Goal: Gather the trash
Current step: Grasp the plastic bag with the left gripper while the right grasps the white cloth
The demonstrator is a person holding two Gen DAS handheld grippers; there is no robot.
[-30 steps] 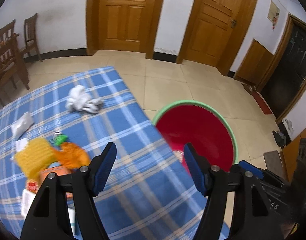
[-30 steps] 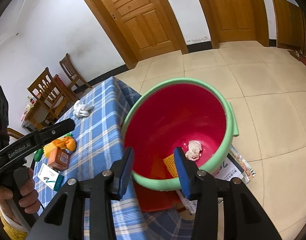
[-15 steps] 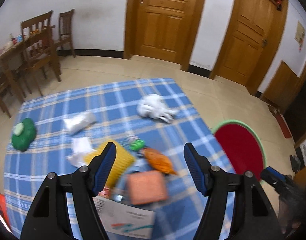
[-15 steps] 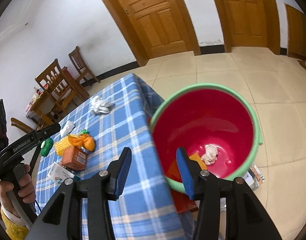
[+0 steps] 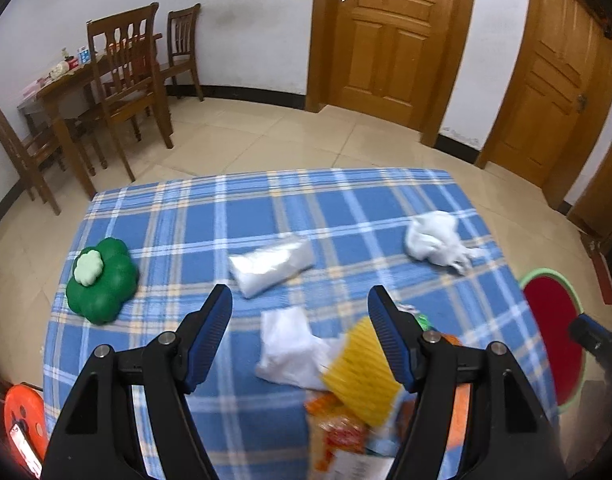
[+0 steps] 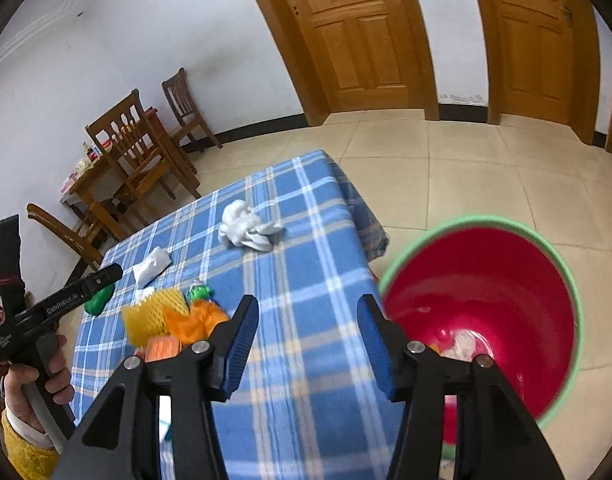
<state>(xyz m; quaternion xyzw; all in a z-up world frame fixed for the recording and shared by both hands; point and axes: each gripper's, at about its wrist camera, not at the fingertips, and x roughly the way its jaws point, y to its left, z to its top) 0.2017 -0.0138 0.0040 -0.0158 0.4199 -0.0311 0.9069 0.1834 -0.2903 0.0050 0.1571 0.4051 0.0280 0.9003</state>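
My left gripper [image 5: 300, 312] is open and empty above a crumpled white tissue [image 5: 288, 346] and a yellow foam net [image 5: 363, 376] on the blue plaid table [image 5: 186, 232]. A clear plastic bag [image 5: 272, 266] lies just beyond it, and a white crumpled wad [image 5: 435, 242] sits far right. My right gripper [image 6: 307, 326] is open and empty over the table's edge, beside the red basin with a green rim [image 6: 485, 320], which holds some trash. The wad [image 6: 246, 230], the foam net [image 6: 152, 316] and an orange wrapper [image 6: 194, 318] show in the right wrist view.
A green flower-shaped toy [image 5: 102, 280] sits at the table's left. An orange box and printed packets [image 5: 345, 440] lie near the front. Wooden chairs and a dining table [image 5: 106, 92] stand at the back left. An orange reel [image 5: 22, 420] is on the floor at left.
The left gripper has swung left from the basin to over the tissue and foam net. The right gripper has shifted left from above the basin to over the table edge and opened wider.
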